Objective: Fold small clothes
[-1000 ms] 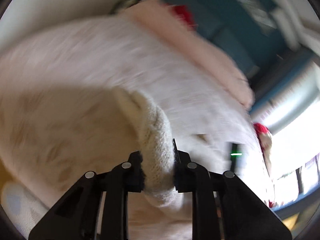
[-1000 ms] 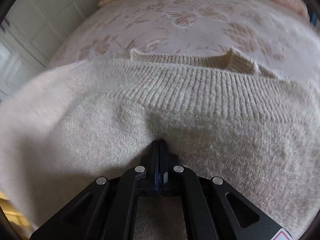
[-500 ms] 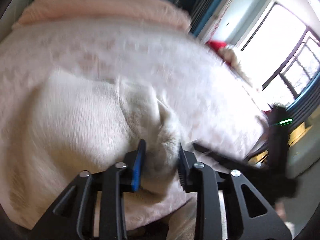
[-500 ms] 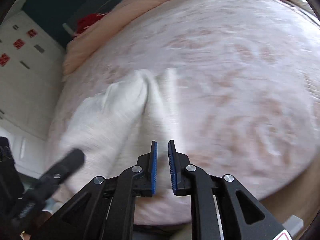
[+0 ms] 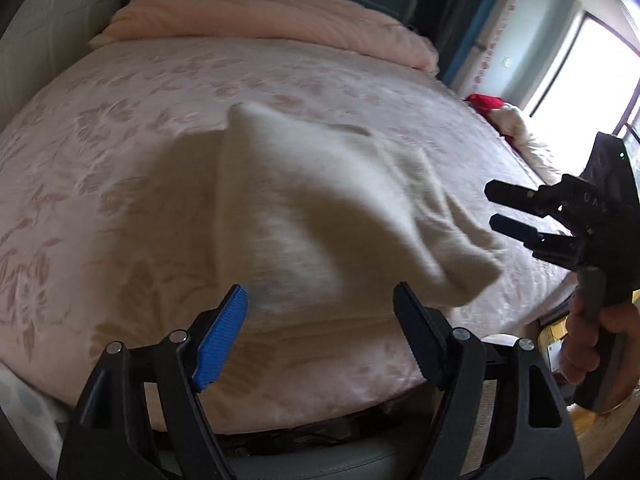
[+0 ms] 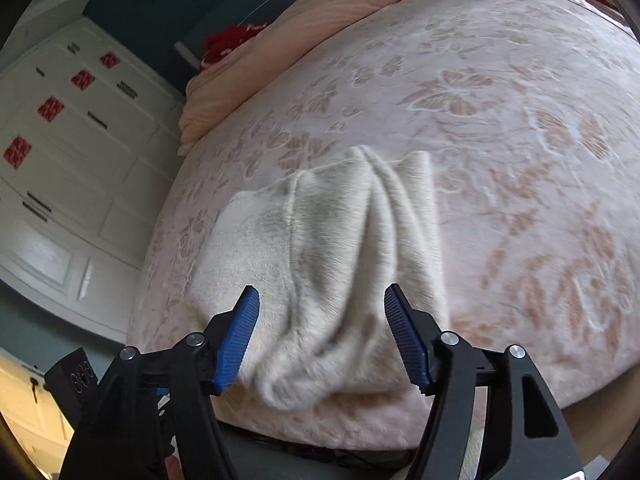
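Note:
A cream knit sweater (image 5: pixel 320 208) lies crumpled and loosely folded on the pink floral bedspread (image 5: pixel 120 128), near the bed's front edge. It also shows in the right wrist view (image 6: pixel 320 260), with raised ridges down its middle. My left gripper (image 5: pixel 320 320) is open and empty, held just short of the sweater. My right gripper (image 6: pixel 322 332) is open and empty, its jaws on either side of the sweater's near end without touching it. The right gripper (image 5: pixel 516 212) also shows at the right of the left wrist view, in a hand.
A rolled pink duvet (image 5: pixel 260 20) lies along the head of the bed. Red and white items (image 5: pixel 504 116) sit at the bed's right side by a bright window. White wardrobe doors (image 6: pixel 72 140) stand to the left of the bed.
Both grippers have let go of the sweater, opened wide and pulled back from it. The sweater has dropped onto the bedspread.

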